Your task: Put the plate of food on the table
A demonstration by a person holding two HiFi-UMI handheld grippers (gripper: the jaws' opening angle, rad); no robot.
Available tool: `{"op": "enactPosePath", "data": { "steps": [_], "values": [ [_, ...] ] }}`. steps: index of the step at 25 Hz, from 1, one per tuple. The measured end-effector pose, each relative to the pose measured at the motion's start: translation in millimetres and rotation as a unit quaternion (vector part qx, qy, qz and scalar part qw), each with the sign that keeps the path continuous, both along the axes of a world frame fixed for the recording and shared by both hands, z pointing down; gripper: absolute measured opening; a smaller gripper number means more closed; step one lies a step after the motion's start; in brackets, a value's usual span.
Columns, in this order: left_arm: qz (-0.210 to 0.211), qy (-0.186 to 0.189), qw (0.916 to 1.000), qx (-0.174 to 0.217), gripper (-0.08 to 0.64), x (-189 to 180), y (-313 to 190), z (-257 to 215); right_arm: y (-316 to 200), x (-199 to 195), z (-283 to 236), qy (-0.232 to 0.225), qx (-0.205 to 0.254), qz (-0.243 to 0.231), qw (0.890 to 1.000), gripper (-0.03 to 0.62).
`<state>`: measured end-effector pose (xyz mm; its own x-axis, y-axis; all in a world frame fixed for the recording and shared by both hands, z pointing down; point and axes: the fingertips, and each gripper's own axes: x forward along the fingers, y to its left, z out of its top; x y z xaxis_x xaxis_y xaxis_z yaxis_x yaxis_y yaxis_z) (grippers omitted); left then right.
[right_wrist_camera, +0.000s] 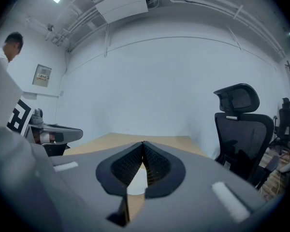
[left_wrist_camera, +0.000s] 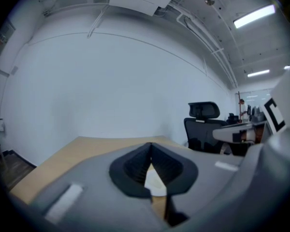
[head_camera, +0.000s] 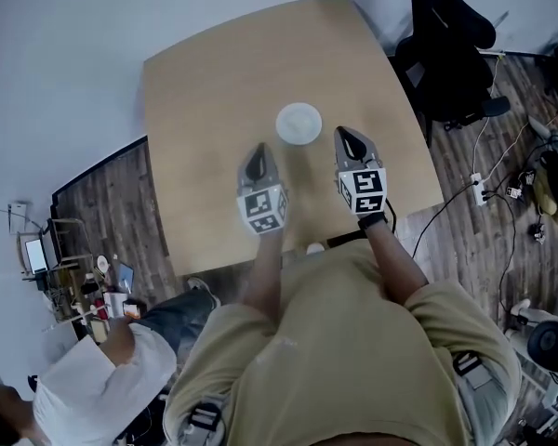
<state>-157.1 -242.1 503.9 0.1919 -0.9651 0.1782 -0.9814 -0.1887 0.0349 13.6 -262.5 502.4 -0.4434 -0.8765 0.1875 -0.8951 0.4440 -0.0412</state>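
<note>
Wooden desk (head_camera: 205, 110), white plate (head_camera: 298, 124) mid-desk, left tool (head_camera: 258, 149) and right tool (head_camera: 345, 135) flanking the plate — both clamped shut, nothing held.

A small round white plate (head_camera: 298, 124) lies flat on the table (head_camera: 214, 110), just above the middle of the head view. Its face looks plain and pale, and what is on it cannot be made out. The table is light wood with rounded corners, filling the upper centre of the frame. The plate sits about midway across it, well in from every edge.
</note>
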Motion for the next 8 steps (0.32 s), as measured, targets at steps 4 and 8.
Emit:
{"op": "enactPosePath", "data": {
  "steps": [4,8],
  "values": [
    [-0.005,0.011,0.9997,-0.022,0.003,-1,-12,15,-10,0,8,0.009,-0.009,-0.006,1.0,0.006],
    [-0.008,0.022,0.9988,-0.043,0.003,0,-33,30,-33,3,19,0.025,-0.018,-0.009,0.999,0.006]
  ]
}}
